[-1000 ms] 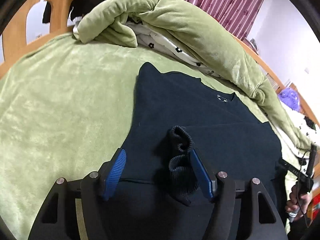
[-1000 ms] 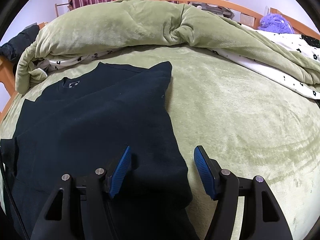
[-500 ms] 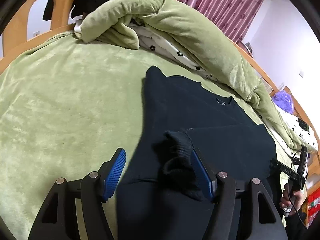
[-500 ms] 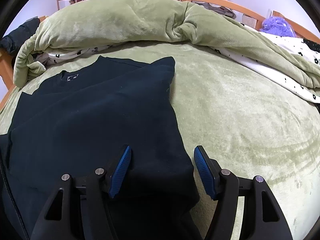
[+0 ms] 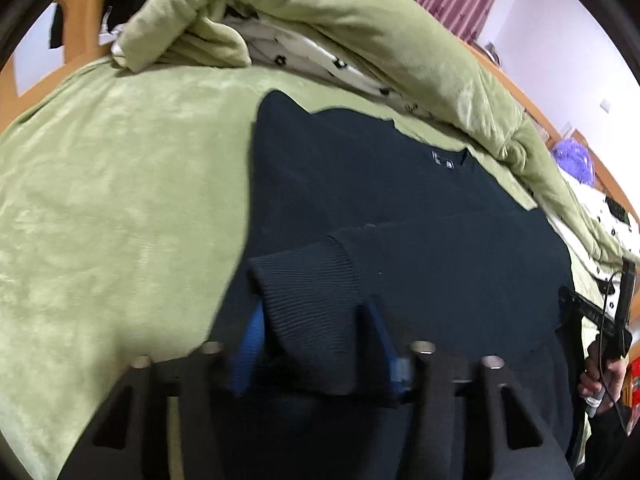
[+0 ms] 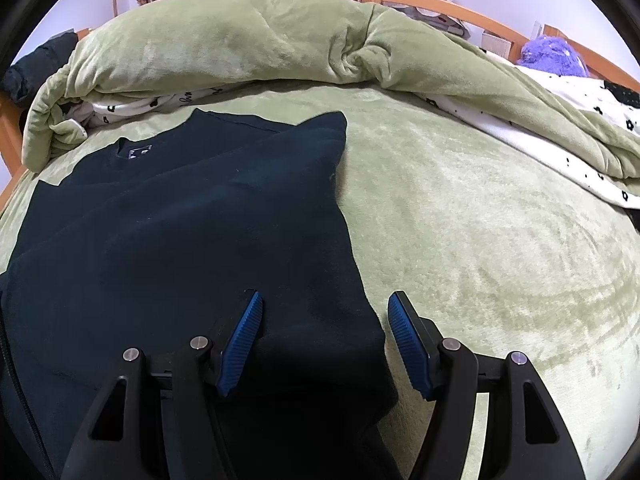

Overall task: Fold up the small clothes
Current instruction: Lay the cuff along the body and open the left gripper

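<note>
the left tongs (image 5: 316, 340) have just been closing and now pinch the ribbed cuff (image 5: 308, 300) of the dark sweater (image 5: 400, 208), likely to carry that sleeve across the body. the right tongs (image 6: 324, 340) hang released over the sweater's near edge, one blue pad above cloth, one above the green bed (image 6: 500, 220). the sweater lies flat mid-bed, a rumpled green quilt (image 6: 240, 40) beyond its collar.

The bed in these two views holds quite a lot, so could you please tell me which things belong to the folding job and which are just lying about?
Job:
- black sweatshirt
- its ribbed cuff, clamped in the just-closed left gripper
- right gripper, open over the sweatshirt's edge

Lying about:
- rolled green blanket
- white flowered sheet
- purple fluffy thing
- green bed cover
</note>
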`<move>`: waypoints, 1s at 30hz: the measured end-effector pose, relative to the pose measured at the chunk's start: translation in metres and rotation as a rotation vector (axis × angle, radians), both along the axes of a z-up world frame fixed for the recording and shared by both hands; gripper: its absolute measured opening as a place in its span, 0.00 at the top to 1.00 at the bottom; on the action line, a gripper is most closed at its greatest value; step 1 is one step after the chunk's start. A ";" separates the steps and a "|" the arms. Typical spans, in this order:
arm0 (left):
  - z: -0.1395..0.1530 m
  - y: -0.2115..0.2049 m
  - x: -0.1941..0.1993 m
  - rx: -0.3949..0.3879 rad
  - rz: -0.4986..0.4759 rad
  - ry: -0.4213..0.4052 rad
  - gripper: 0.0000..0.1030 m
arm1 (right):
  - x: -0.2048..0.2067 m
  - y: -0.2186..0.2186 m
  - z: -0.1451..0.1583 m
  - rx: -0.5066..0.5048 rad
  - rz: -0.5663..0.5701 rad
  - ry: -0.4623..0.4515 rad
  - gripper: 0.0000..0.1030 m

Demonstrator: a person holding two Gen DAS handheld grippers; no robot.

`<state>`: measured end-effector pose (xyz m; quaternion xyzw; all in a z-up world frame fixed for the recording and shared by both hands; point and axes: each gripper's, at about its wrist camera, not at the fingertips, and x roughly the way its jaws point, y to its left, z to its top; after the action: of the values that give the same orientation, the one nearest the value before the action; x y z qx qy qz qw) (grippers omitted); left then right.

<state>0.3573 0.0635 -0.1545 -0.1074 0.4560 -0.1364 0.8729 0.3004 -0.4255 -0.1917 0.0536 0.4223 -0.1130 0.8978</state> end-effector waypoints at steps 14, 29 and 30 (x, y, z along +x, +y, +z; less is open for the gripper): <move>0.077 -0.026 0.034 0.072 -0.027 -0.261 0.82 | 0.006 -0.003 -0.003 0.033 -0.024 -0.029 0.65; 0.000 -0.004 0.033 0.185 0.047 -0.005 0.50 | 0.007 0.001 -0.008 -0.078 -0.064 -0.017 0.48; 0.001 -0.004 0.031 0.204 0.052 -0.016 0.46 | 0.008 0.001 -0.009 -0.087 -0.067 -0.010 0.47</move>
<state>0.3887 0.0591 -0.1537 -0.0288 0.4578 -0.0675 0.8860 0.3081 -0.4246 -0.2008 0.0292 0.4103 -0.1608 0.8972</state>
